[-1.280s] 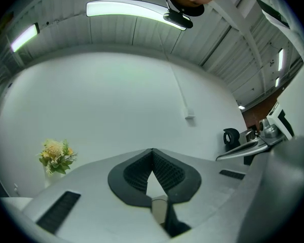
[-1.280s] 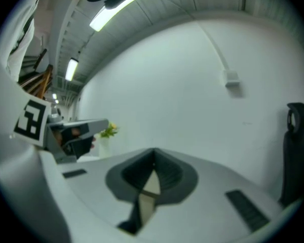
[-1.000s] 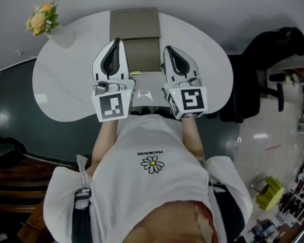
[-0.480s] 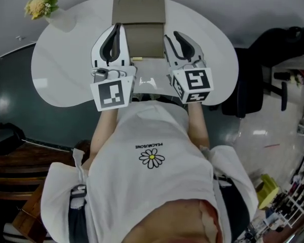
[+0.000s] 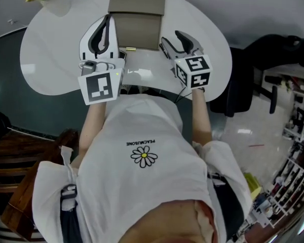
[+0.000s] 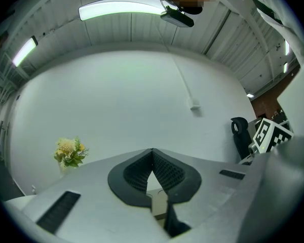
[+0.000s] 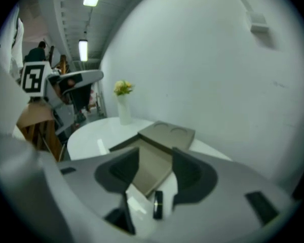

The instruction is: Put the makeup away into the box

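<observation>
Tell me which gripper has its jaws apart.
The right gripper: its jaws have just been opening and hold nothing; the left gripper's jaws meet at their tips.

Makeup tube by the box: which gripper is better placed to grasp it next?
Probably right: the right gripper tilts down at the makeup tube; its jaws have just been opening with it framed between them; the left gripper is shut, pointing level.

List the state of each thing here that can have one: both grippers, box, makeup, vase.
box: open, lid folded back, nothing visible inside.
lipstick: lying on the table in front of the box, not gripped.
left gripper: fingers shut, empty.
right gripper: fingers open, just been opening; nothing pressed between them, lipstick on the table beneath the gap.
vase: upright, holding flowers.
</observation>
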{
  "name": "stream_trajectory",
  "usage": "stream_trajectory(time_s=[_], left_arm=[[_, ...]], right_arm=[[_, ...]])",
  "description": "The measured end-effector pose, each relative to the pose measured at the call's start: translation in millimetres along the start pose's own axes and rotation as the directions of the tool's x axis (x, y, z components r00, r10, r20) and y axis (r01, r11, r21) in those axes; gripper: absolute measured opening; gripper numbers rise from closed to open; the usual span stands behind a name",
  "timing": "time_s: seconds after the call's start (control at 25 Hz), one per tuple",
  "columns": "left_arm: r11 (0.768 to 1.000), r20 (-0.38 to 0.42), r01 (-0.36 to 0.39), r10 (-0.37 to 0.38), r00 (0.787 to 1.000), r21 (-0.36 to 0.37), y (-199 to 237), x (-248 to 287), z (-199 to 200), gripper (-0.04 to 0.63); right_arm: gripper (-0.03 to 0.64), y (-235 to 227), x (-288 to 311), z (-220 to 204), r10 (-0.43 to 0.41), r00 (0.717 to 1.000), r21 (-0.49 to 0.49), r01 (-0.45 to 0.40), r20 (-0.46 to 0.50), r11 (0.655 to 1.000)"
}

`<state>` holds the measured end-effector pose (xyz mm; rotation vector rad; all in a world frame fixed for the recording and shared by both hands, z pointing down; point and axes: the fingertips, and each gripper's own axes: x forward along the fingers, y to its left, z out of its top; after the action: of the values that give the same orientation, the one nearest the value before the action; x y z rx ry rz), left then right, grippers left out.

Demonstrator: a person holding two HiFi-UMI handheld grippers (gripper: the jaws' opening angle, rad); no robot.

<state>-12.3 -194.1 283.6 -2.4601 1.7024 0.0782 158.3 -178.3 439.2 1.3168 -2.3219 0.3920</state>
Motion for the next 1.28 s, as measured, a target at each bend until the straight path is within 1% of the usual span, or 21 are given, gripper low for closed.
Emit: stream_trajectory(time_s=[0.08,0.2,0.4,0.56,0.64,0.72,0.84,1.0,1.16,1.28], left_arm=[[1.000,-0.002,-0.007,0.007,1.000,-0.002,2,-1,-3,0.020],[1.000,-0.005,-0.011,0.011,1.000,0.004,4,-4,-4,0.020],[1.000,-0.014,-0.026,0.026,1.000,0.009,10,-6,-6,0.020],[0.999,-0.021,-0.041,0.041,0.999,0.011,13,-9,-9,0.020],[0.999,-0.027,-0.044,0.044,0.999,0.011,15,-10,-11,0.020],[0.999,-0.029,-0.046,0.047,0.999,0.011,16,-10,-11,0.020],[0.999,-0.027,-0.047,0.048,0.999,0.010,18,-9,-12,0.020],[0.999,-0.027,-0.045,0.045,0.999,0.007,19,-7,-12,0.020],[0.999,-0.027,-0.040,0.040,0.999,0.007,19,-5,-14,0.020],[0.999,-0.023,-0.040,0.040,0.999,0.004,21,-3,-13,0.020]], right_arm=[[0.212,-5,10,-23,0.014,0.997,0.017,-0.012,-0.078,1.000],[0.212,-9,25,-61,0.035,0.980,0.051,-0.026,-0.194,0.998],[0.212,-17,46,-116,0.027,0.931,0.035,-0.015,-0.364,0.999],[0.202,-19,51,-149,0.029,0.895,0.056,-0.005,-0.445,0.998],[0.182,-19,51,-158,0.030,0.886,0.071,0.003,-0.463,0.997],[0.165,-19,51,-163,0.030,0.883,0.085,0.011,-0.468,0.996],[0.115,-18,51,-165,0.025,0.882,0.088,0.019,-0.470,0.996],[0.112,-20,50,-163,0.015,0.883,0.080,0.026,-0.469,0.996],[0.110,-28,49,-153,-0.024,0.896,0.058,0.056,-0.443,0.997],[0.110,-34,46,-127,-0.068,0.918,0.030,0.086,-0.390,0.996]])
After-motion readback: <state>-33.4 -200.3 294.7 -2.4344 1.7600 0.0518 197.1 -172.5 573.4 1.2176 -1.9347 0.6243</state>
